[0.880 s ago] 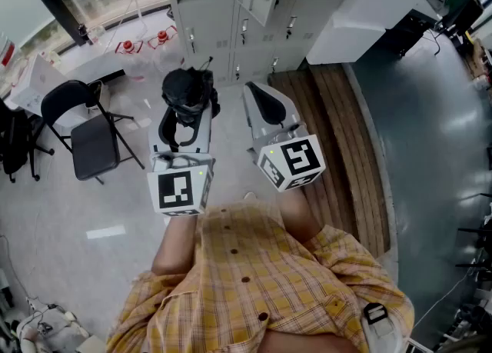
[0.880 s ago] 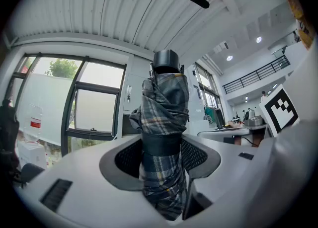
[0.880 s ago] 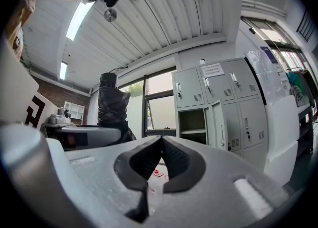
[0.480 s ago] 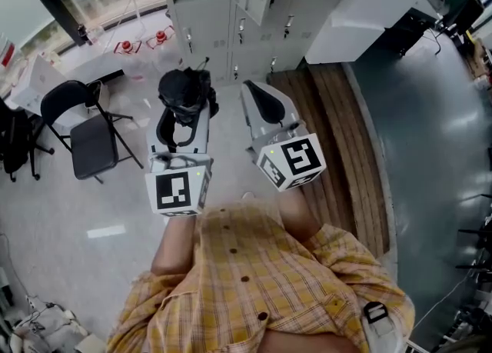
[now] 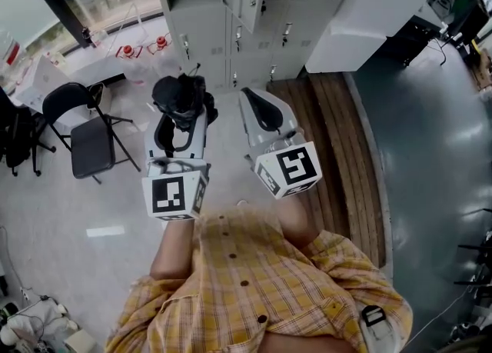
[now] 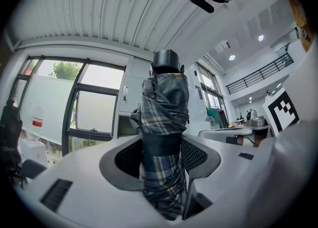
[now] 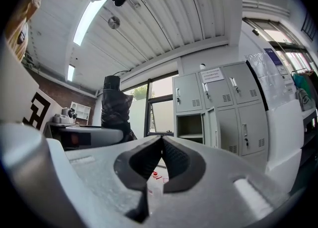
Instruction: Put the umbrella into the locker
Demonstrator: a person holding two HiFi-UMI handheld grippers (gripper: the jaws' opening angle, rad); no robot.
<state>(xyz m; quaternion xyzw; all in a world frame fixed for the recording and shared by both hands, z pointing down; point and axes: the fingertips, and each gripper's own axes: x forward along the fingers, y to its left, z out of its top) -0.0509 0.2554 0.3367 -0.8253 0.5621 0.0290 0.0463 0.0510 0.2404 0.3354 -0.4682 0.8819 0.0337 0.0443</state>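
The grey lockers [image 7: 233,108] stood ahead, one of them open. The left claw [image 6: 164,145] pinched the folded checked umbrella [image 6: 164,98] upright, well short of them. The right claw [image 7: 161,145] was pressed together, empty. A locker's paper sign [image 7: 214,75] was too small to read.

Short-sleeved yellow plaid shirt [image 5: 307,298], dark buttons [image 5: 244,278], white left gripper [image 5: 182,109], white right gripper [image 5: 257,99], black-and-white marker cubes [image 5: 173,196]

No print is legible: the notice [image 7: 212,75] on the lockers [image 7: 233,108] is too small to read.
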